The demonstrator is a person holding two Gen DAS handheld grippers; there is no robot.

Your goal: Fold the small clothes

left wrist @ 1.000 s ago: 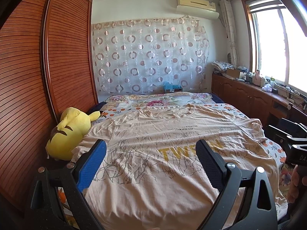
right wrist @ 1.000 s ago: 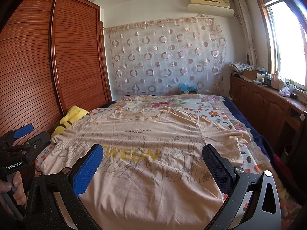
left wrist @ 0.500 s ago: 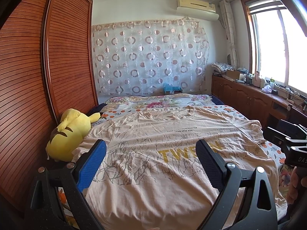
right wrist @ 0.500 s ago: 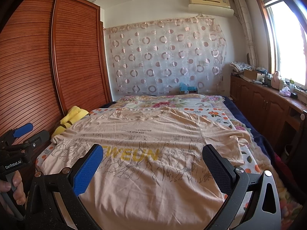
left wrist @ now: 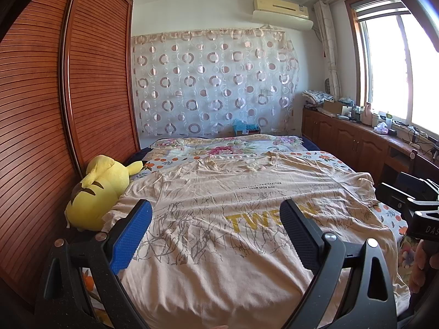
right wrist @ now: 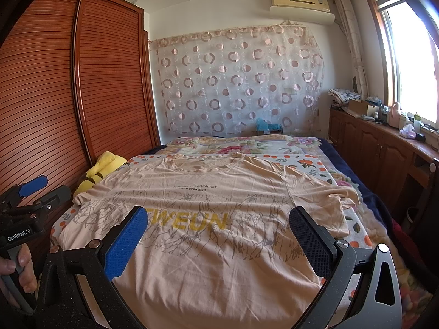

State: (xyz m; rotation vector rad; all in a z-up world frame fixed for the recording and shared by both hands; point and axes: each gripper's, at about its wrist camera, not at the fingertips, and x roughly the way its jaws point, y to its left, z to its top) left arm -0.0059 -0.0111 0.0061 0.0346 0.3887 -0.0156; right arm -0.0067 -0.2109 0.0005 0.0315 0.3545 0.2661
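Bedroom, seen fwd along both tools. Bed (left wrist: 389,216) fills the centre, covered w/ a floral sheet; orange-fruit print shows at its edges. T-shirt (left wrist: 233,192), beige, lies spread flat on the bed, front up, collar toward the far wall, hem nearest the cameras; yellow lettering across the chest, small dark text above it, grey branch-like print around. Fabric is lightly wrinkled; its sleeve on the window side (right wrist: 337,200) is bunched and creased.

Left tool (left wrist: 216,219): fingers spread wide, nothing between them, hovering above the shirt's near portion. Right tool (right wrist: 219,222): likewise spread wide and empty, over the hem area. In the right view the left tool appears at lower left, gripped by a hand (right wrist: 16,268); in the left view the right tool sits at the right edge w/ fingers of the other hand (left wrist: 422,263) below it.

Surroundings: slatted wooden wardrobe (left wrist: 55,109) along the left wall; yellow plush toy (left wrist: 96,192) on the bed beside it, touching the shirt's left sleeve. Sheer curtain (left wrist: 214,82) w/ ring pattern covers the far wall; air conditioner (left wrist: 282,8) above. Window (left wrist: 397,63) at right, bright; below it a low wooden cabinet (left wrist: 356,142) carrying misc. clutter, too small to identify.
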